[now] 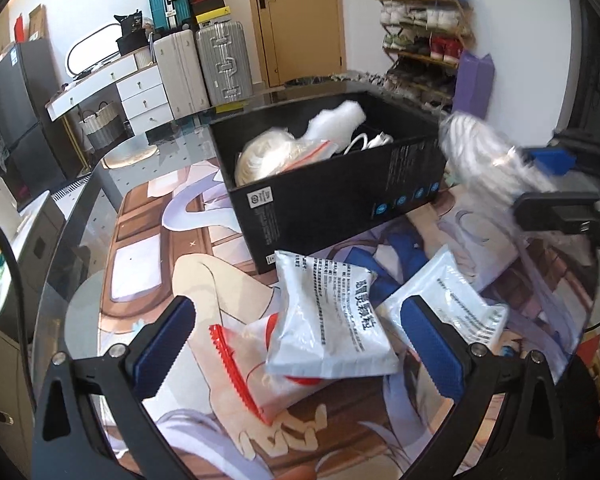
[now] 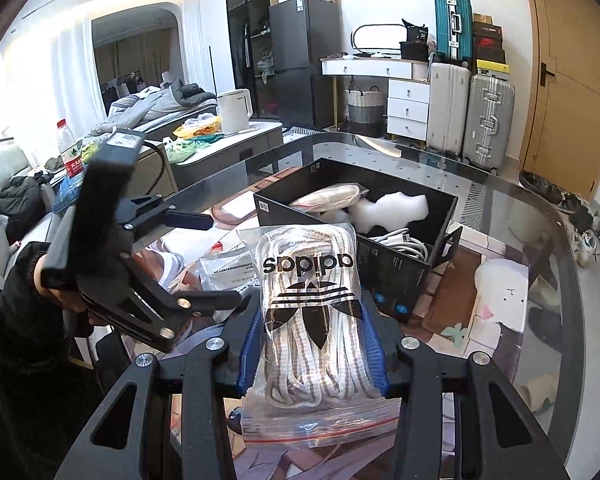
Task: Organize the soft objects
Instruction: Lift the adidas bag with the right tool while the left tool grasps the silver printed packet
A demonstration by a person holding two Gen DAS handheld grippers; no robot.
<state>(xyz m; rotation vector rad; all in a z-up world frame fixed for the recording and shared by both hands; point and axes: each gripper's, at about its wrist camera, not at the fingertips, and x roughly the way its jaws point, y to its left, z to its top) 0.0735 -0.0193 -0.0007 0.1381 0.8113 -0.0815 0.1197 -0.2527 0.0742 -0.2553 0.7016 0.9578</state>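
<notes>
My right gripper point(image 2: 310, 304) is shut on a clear zip bag of white striped laces point(image 2: 308, 332) with a black logo, held up just in front of the black box point(image 2: 384, 276). The left wrist view shows that bag point(image 1: 480, 152) blurred at the box's point(image 1: 332, 200) right corner. Inside the box are white foam point(image 2: 388, 206), another bagged bundle point(image 1: 268, 156) and a white cable point(image 2: 400, 244). My left gripper point(image 1: 299, 308) is open above two white packets point(image 1: 332, 312) point(image 1: 448, 300) and a clear bag with a red zip point(image 1: 240, 360) on the printed mat.
The box and packets rest on a printed mat point(image 1: 148, 240) covering a round glass table point(image 2: 532, 216). A person's hand and dark sleeve point(image 2: 32, 292) hold the left gripper point(image 2: 208, 260). Suitcases point(image 1: 220, 64), a white desk and a shoe rack point(image 1: 424, 40) stand beyond the table.
</notes>
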